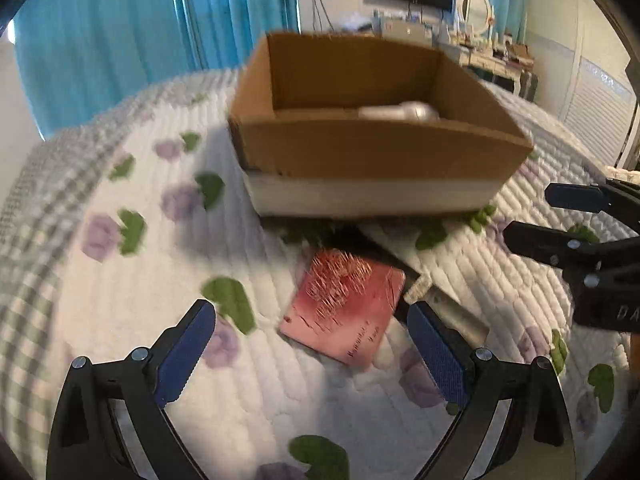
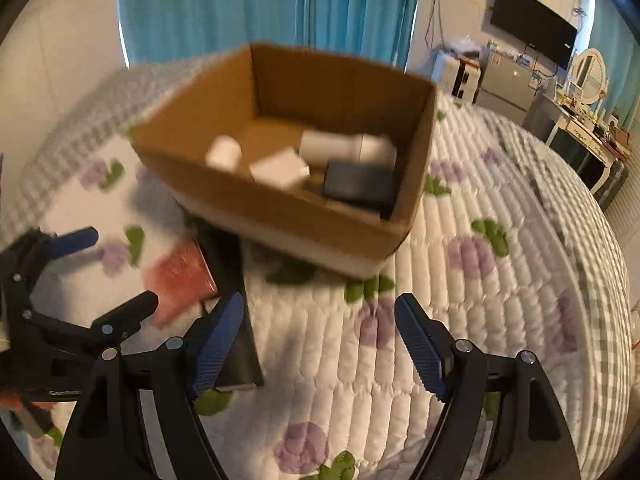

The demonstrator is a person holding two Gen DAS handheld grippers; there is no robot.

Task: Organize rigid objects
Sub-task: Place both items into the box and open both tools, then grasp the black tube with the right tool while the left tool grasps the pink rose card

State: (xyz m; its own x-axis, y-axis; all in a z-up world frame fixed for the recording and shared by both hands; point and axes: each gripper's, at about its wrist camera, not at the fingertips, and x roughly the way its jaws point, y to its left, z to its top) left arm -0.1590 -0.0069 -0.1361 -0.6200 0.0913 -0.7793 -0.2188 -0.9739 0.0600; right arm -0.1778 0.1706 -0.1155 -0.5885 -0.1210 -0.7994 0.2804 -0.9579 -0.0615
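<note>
Bedroom scene here: teal curtains (image 2: 264, 4) at the back, a black TV (image 2: 534, 24) on the wall, and everything sits on a bed (image 2: 500, 320) with a white quilted cover printed with purple flowers and green leaves. In the middle of the bed there's an open cardboard box (image 2: 280, 204), brown with a white band along the bottom, and it already has stuff in it: a white bottle (image 2: 344, 146) lying on its side, a small white block (image 2: 280, 168), another white piece (image 2: 224, 152) and a dark flat case (image 2: 360, 184). It's all a bit blurry, so can't say more about those. Just in front of the box, flat on the cover, lies a pink book (image 1: 346, 308) with thin reddish line art on top and some dark writing near its lower edge, too smeared to read. Right beside it is a dark flat slab (image 2: 236, 320), touching or nearly touching the book. The left tongs (image 1: 312, 356) hang low over the bed just short of the book, spread wide with nothing between the blue pads. The right tongs (image 2: 320, 344) are spread wide too, empty, over bare quilt to the right of the slab, pointing toward the box.
</note>
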